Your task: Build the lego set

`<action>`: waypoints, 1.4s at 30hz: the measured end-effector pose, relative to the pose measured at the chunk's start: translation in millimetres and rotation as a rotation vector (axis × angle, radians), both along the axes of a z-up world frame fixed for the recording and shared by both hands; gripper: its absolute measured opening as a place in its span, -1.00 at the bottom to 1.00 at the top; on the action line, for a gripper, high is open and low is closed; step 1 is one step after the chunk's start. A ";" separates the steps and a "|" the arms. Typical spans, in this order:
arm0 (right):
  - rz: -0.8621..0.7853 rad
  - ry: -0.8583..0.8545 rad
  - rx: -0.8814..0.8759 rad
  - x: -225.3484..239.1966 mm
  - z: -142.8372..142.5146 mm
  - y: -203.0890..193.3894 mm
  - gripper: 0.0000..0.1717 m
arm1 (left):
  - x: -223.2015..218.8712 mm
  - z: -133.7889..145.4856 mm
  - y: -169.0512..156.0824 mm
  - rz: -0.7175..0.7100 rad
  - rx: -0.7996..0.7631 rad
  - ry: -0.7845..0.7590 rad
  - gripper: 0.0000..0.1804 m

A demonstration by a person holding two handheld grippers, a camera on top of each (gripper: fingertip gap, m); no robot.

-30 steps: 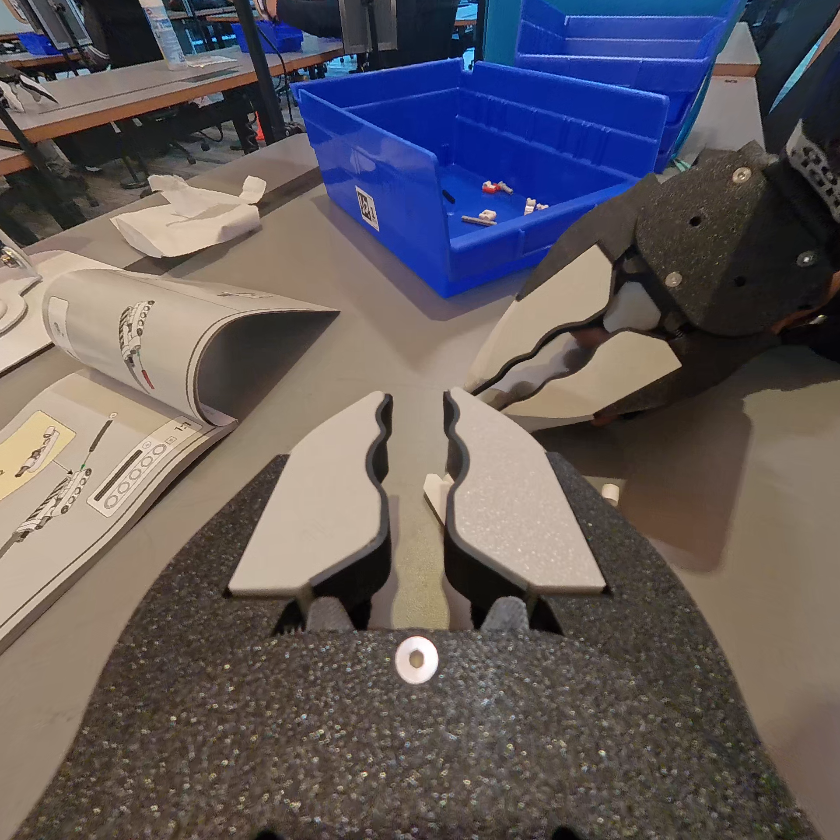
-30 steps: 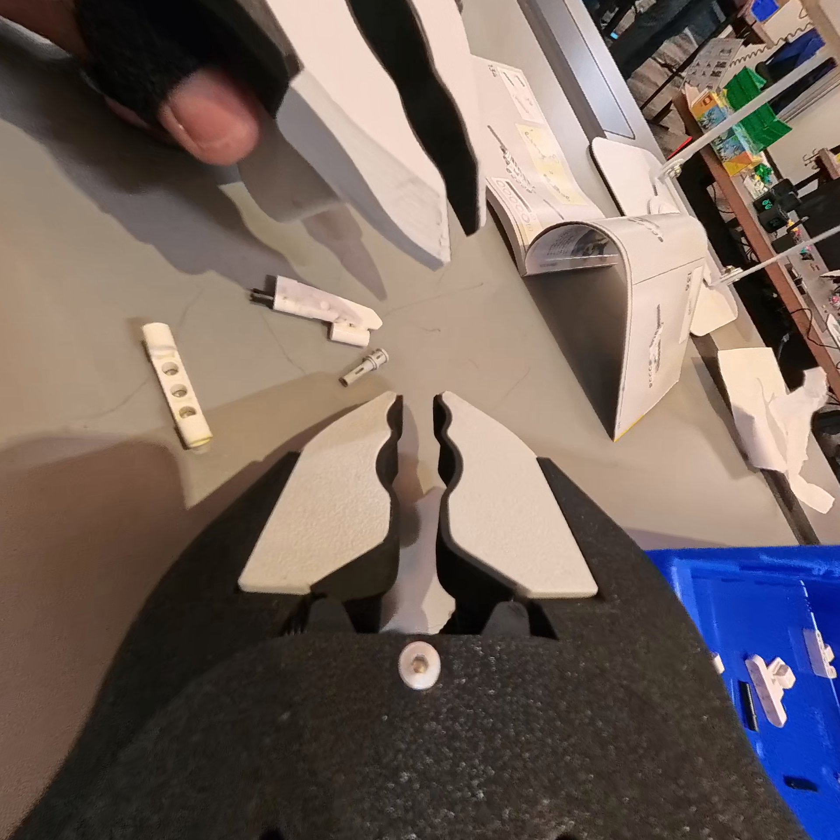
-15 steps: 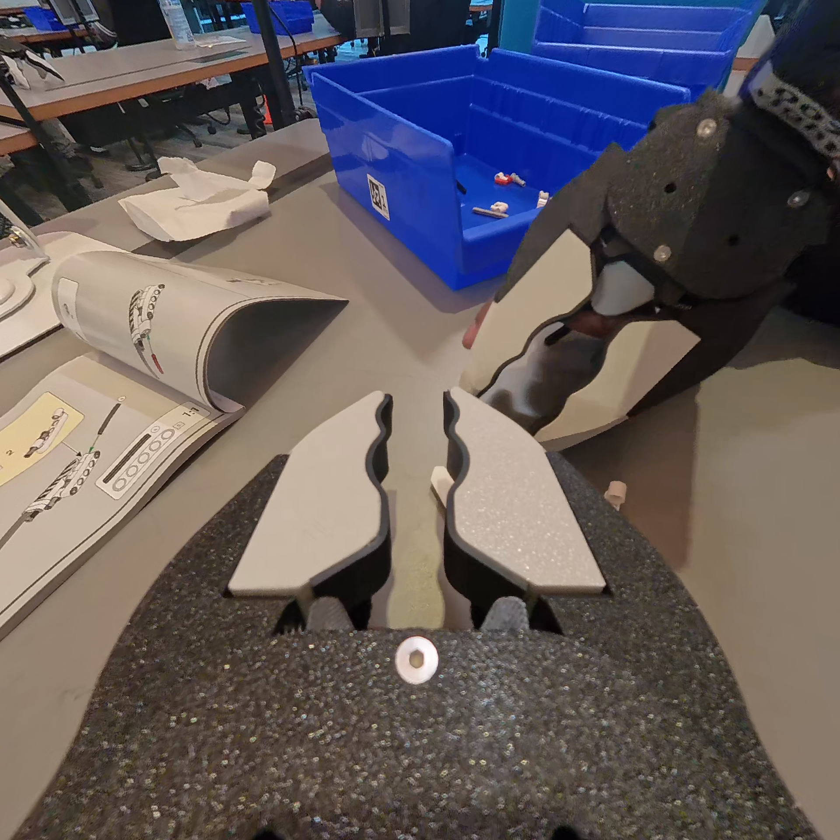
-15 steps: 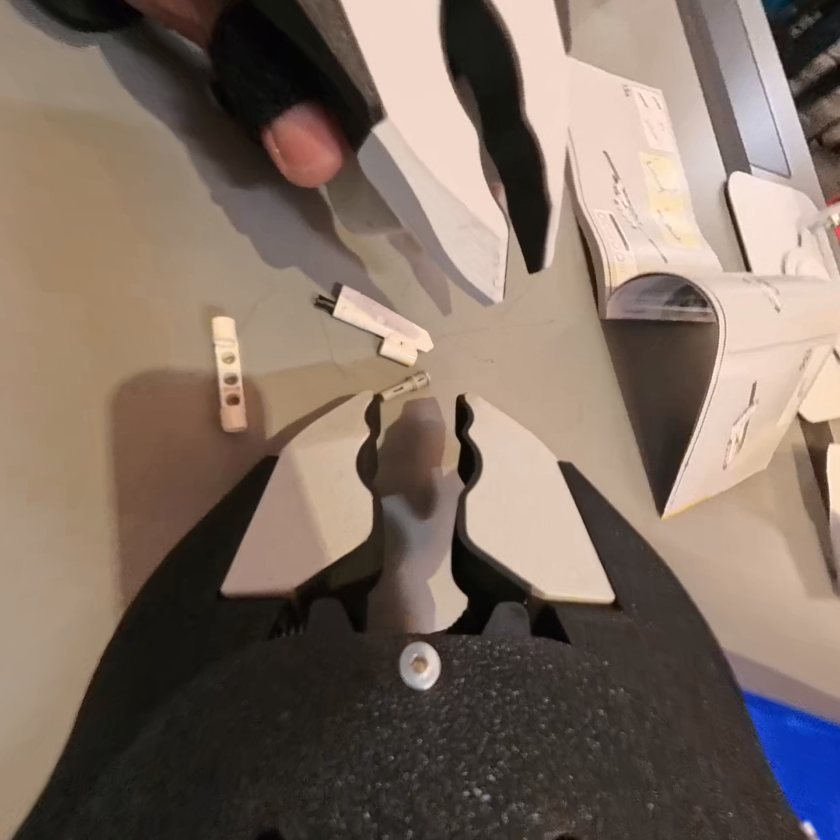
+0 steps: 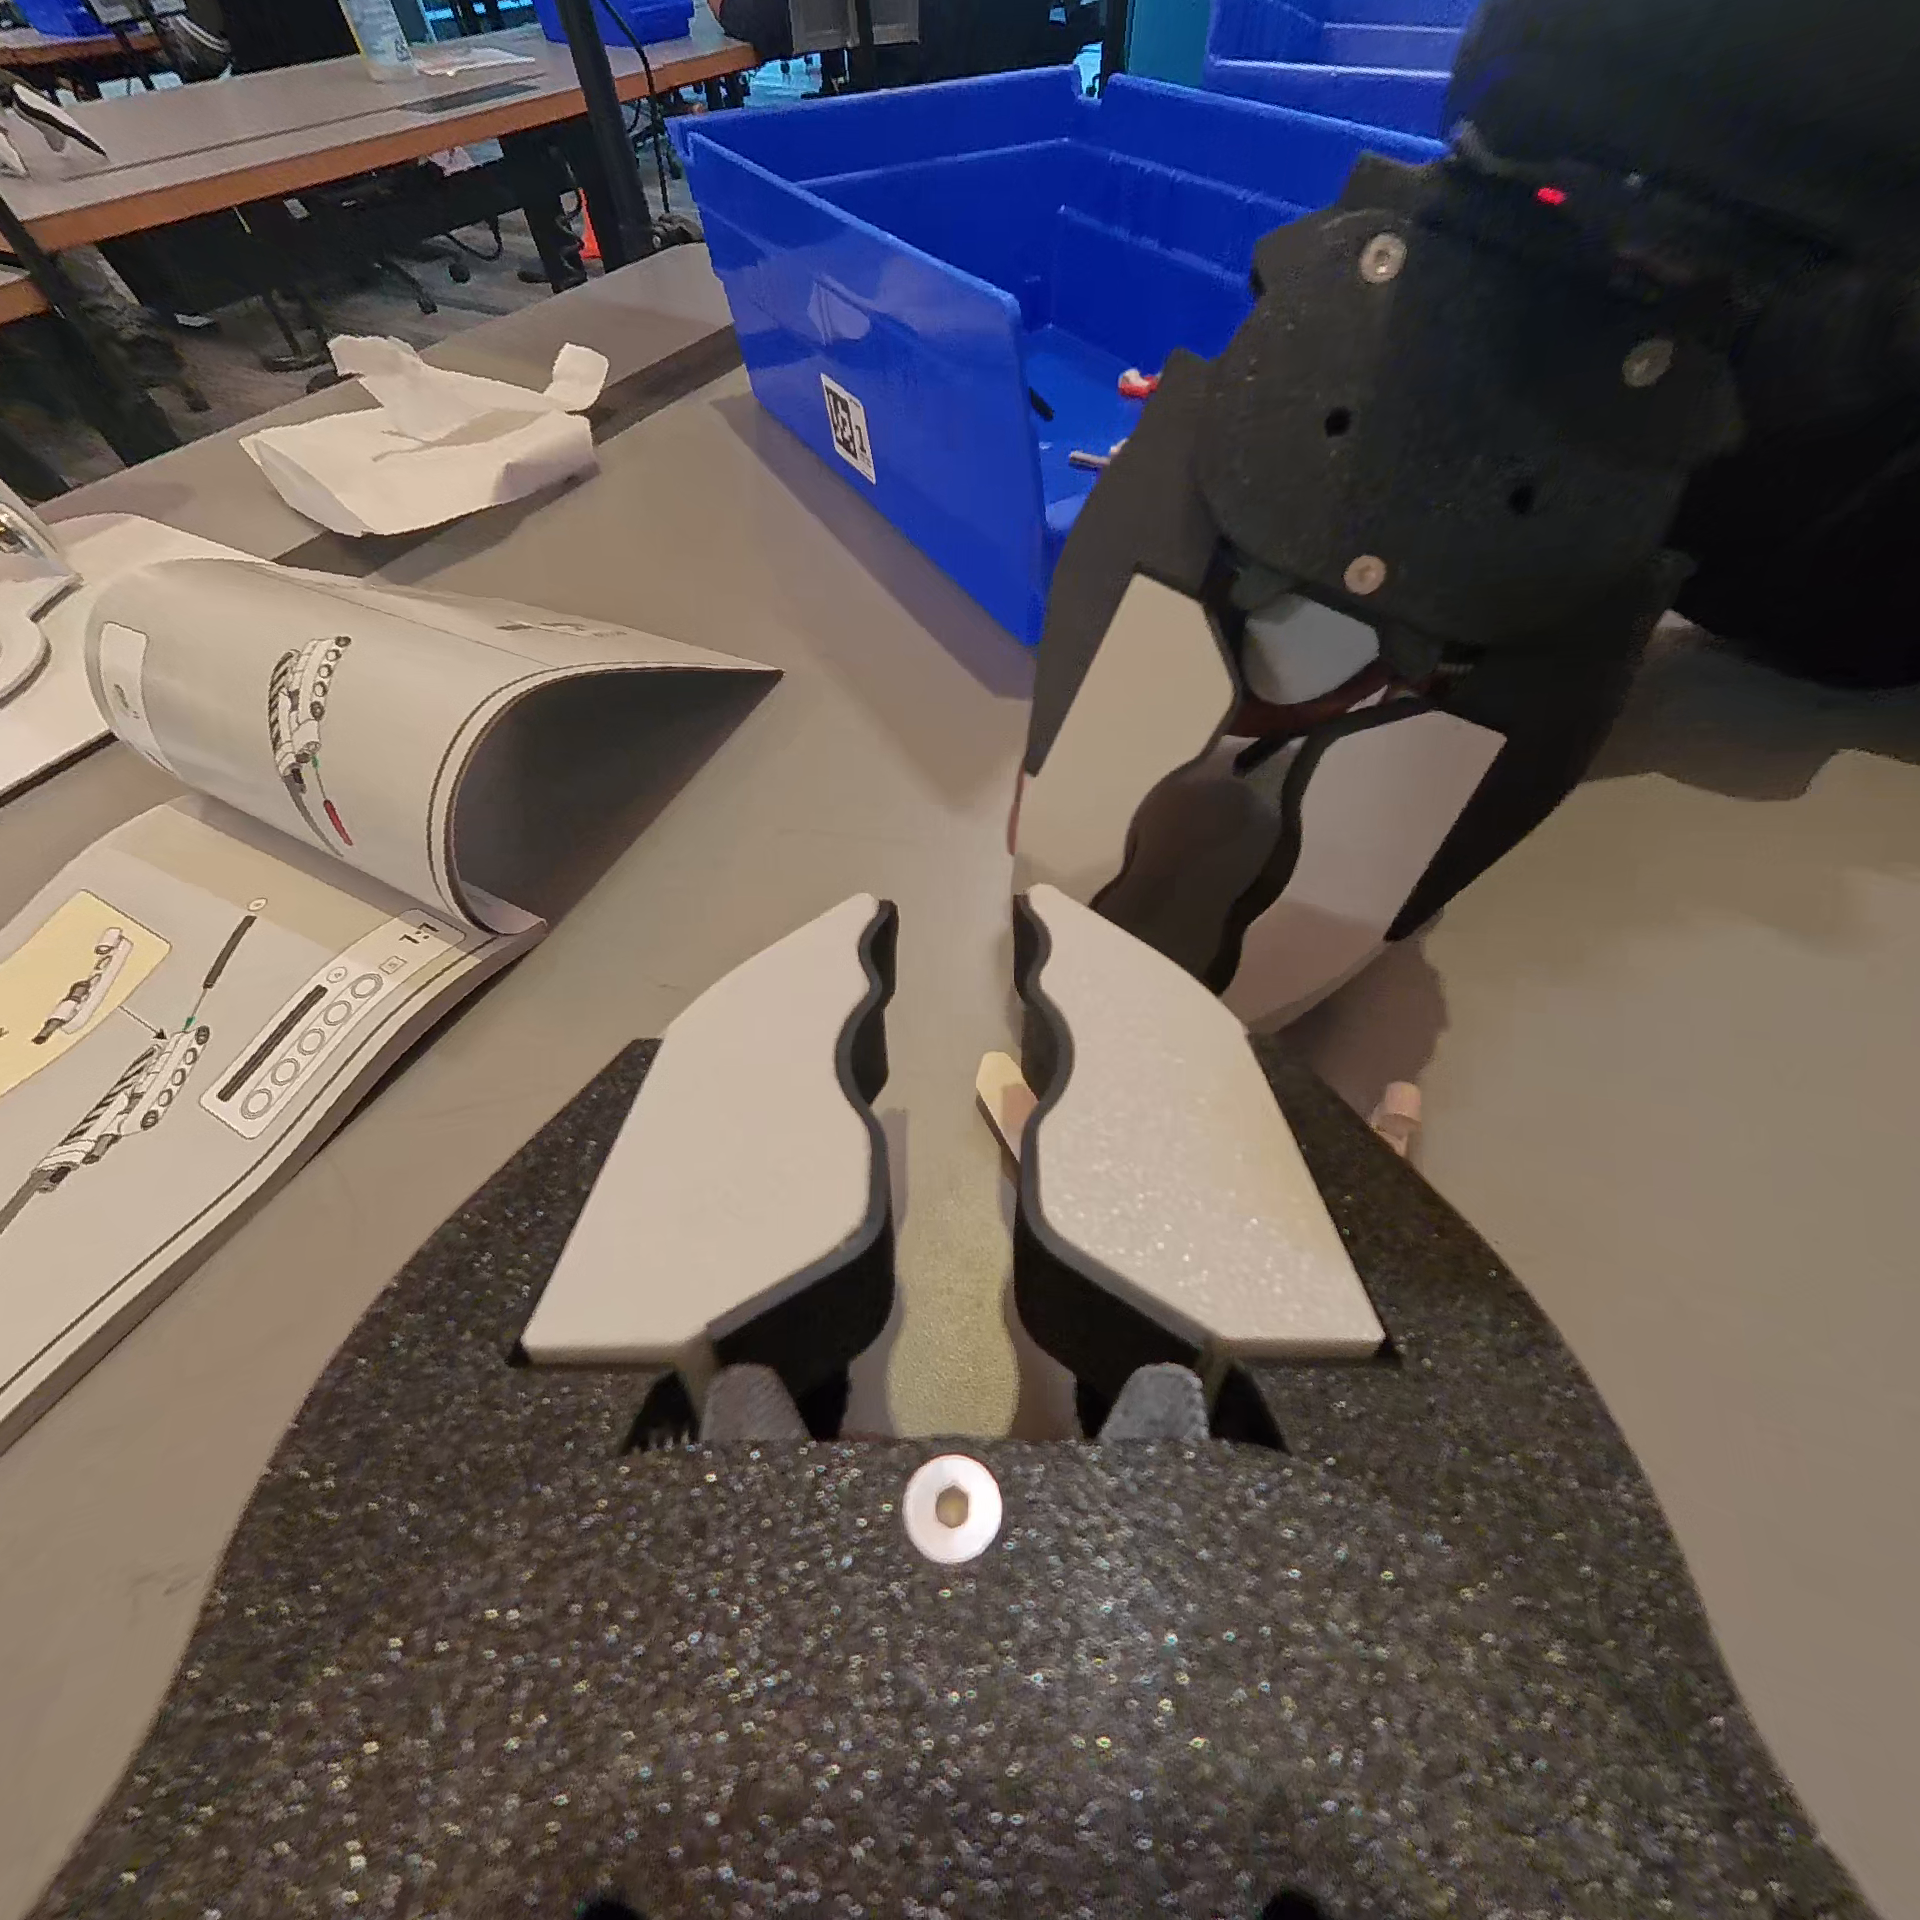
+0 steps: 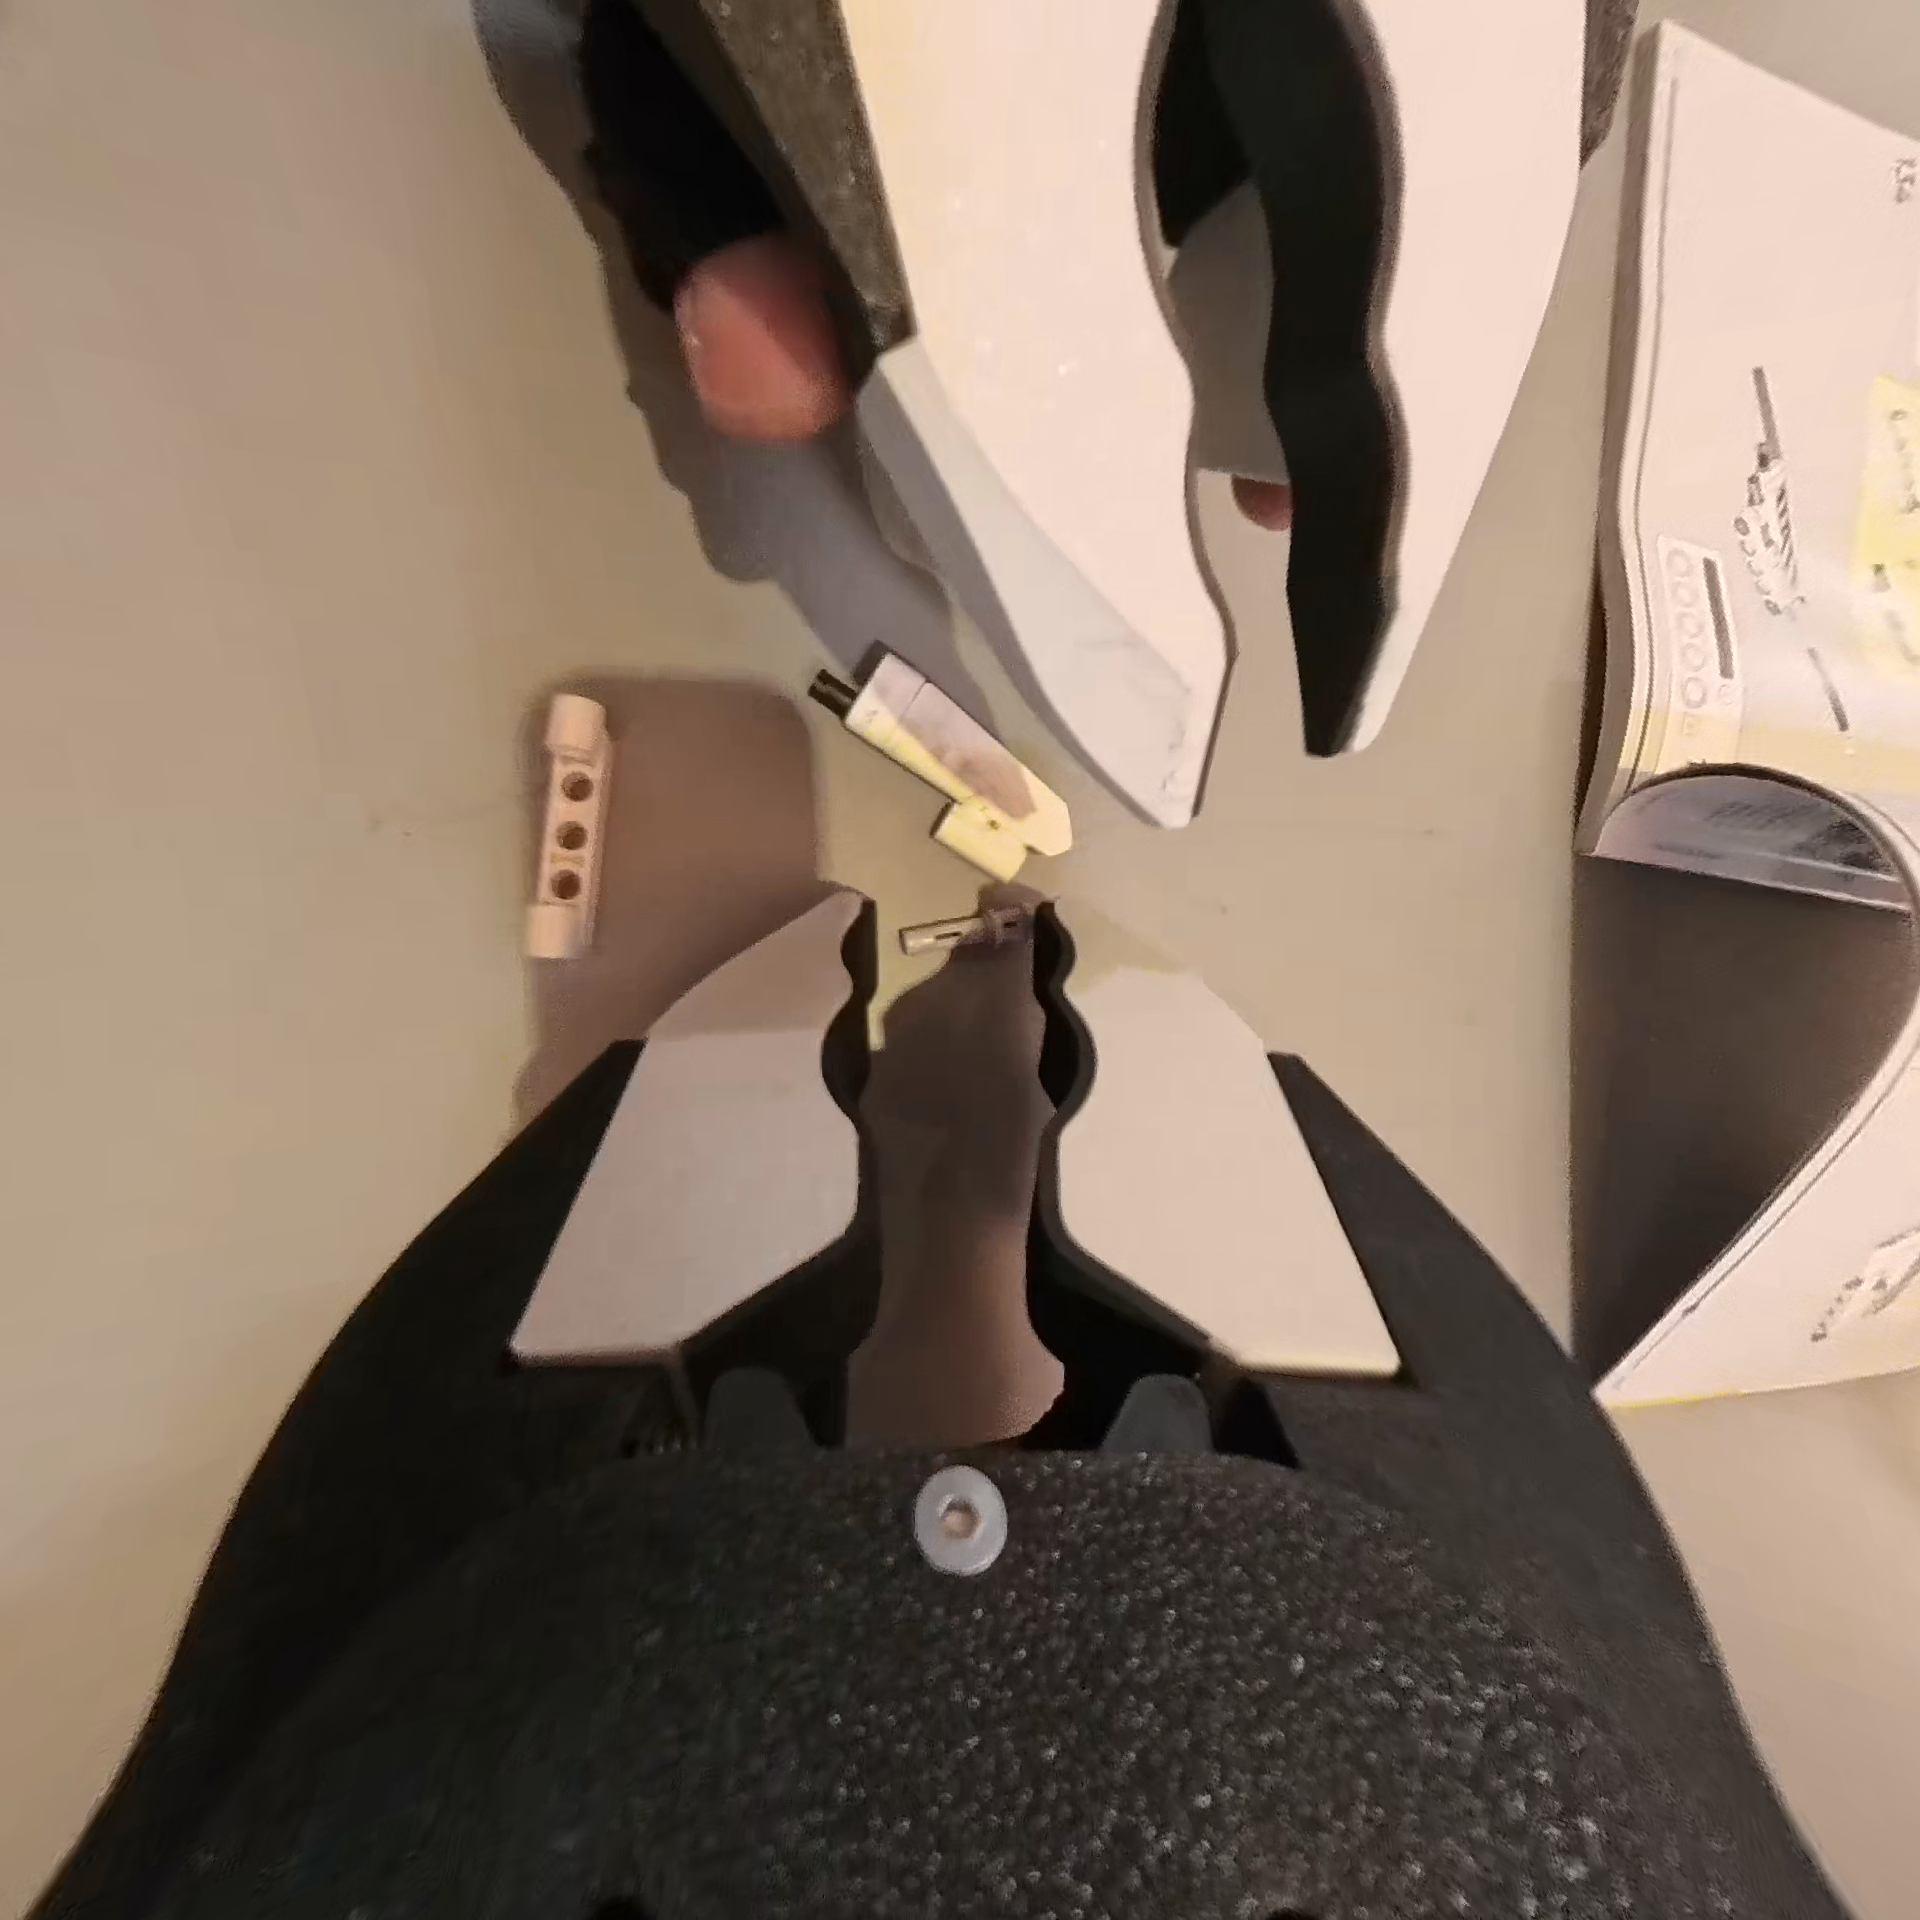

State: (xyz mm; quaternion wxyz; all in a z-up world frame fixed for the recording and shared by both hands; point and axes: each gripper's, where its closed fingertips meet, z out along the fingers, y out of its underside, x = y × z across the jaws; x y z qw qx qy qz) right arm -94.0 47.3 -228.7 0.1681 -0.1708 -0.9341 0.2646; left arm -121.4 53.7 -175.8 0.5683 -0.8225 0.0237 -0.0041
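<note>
My right claw (image 6: 956, 925) is open and points down at the grey surface (image 6: 260, 520). A tiny grey pin (image 6: 966, 928) lies flat between my two fingertips. One end sits right by my right fingertip (image 6: 1055, 935), but nothing squeezes it yet. I think the pin is very light, hard and smooth, so it could roll or flick away. I would pinch it across its thin middle.

Just past the pin lies a white pointed piece (image 6: 940, 748) with a black stub at one end. A small pale block (image 6: 982, 840) touches its tip. A white bar with three holes (image 6: 566, 826) lies farther to the left. These look like stiff, light plastic too.

My left claw (image 5: 954, 925) is also open, with nothing in it. It hovers low over the white pointed piece, and part of that piece peeks out (image 5: 1000, 1093) under my right finger.

A blue bin (image 5: 883, 343) stands near the far edge of the surface. A few small red and pale bits (image 5: 1132, 384) lie on its floor. An open booklet (image 5: 312, 790) with a curled page lies to the left, and a crumpled white paper (image 5: 436, 447) sits beyond it.
</note>
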 end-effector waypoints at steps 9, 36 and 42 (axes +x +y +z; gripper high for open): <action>-0.073 -0.007 -0.062 10.0 0.1 2.0 -0.57 | 0.5 -0.4 0.0 -0.005 -0.003 -0.005 -0.76; 0.033 -0.105 -0.109 32.9 -1.4 -9.7 -0.64 | 1.9 -2.3 0.2 -0.013 -0.015 0.005 -0.76; 0.016 -0.040 -0.141 20.9 4.9 -7.9 -0.62 | 2.6 -2.9 0.1 -0.018 -0.020 0.004 -0.76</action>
